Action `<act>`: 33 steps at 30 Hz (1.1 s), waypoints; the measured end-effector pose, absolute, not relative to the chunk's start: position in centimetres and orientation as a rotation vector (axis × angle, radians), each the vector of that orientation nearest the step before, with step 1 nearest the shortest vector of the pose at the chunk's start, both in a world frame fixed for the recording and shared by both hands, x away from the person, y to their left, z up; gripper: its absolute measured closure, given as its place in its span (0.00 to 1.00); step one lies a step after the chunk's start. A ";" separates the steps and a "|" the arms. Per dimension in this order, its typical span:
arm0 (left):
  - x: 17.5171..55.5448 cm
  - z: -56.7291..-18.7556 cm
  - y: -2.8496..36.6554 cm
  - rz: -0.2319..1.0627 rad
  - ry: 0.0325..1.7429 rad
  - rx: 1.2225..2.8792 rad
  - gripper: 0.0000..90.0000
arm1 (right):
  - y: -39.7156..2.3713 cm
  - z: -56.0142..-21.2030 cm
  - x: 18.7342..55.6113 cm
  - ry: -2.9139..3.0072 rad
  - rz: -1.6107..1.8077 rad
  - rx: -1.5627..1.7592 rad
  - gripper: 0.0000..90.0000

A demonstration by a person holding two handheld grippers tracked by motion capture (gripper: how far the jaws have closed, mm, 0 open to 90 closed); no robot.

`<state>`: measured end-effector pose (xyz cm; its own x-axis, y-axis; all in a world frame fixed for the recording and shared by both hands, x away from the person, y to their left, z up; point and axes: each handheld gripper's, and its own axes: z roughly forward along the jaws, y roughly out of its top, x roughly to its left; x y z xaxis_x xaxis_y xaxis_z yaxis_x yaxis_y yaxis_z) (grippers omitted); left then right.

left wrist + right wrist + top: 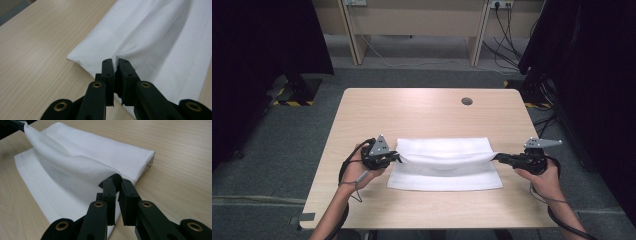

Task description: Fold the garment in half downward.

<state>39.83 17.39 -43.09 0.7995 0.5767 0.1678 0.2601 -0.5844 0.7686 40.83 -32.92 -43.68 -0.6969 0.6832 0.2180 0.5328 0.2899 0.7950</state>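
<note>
While you hold a gripper in each hand, a white cloth (444, 167) lies on the near half of a pale wooden table (422, 107), roughly centred between your hands. Your left gripper (398, 157) sits at the cloth's left edge and your right gripper (495, 156) at its right edge — each has its jaws closed tight on a pinch of fabric. In the left gripper view, the two black jaws meet with a thin fold of the cloth (160, 37) caught between them. In the right gripper view, the jaws likewise clamp a bunched corner of the cloth (82, 162), and the lifted layer runs away toward the other gripper at the far corner of that view.

Between the two grips, an upper layer of fabric is raised off the table and hangs in a shallow sag, while a lower layer stays flat underneath, its near edge straight and parallel to the table edge. The cloth looks already folded at least once, since a doubled edge shows at its far side in the right gripper view.

By my reading, you are partway through a fold: both sides are secured and the layer is lifted — carrying it across, laying it down and letting go are left.
</note>
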 end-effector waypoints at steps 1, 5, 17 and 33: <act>39.8 -43.1 17.4 0.521 0.618 2.204 0.92 | -32.9 -43.7 40.8 2.386 1.371 1.134 0.94; 39.7 -43.1 17.4 0.523 0.616 2.205 0.93 | -32.9 -43.6 40.7 2.387 1.371 1.129 0.93; 39.0 -43.0 17.3 0.525 0.610 2.201 0.93 | -32.9 -43.6 40.2 2.379 1.376 1.123 0.93; 37.9 -42.5 17.4 0.535 0.591 2.196 0.93 | -33.2 -43.1 39.2 2.376 1.380 1.099 0.93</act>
<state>37.89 17.39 -42.55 0.8028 0.5679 0.1820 0.2374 -0.5843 0.7760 39.16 -33.16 -43.14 -0.7098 0.6760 0.1978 0.5069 0.2953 0.8098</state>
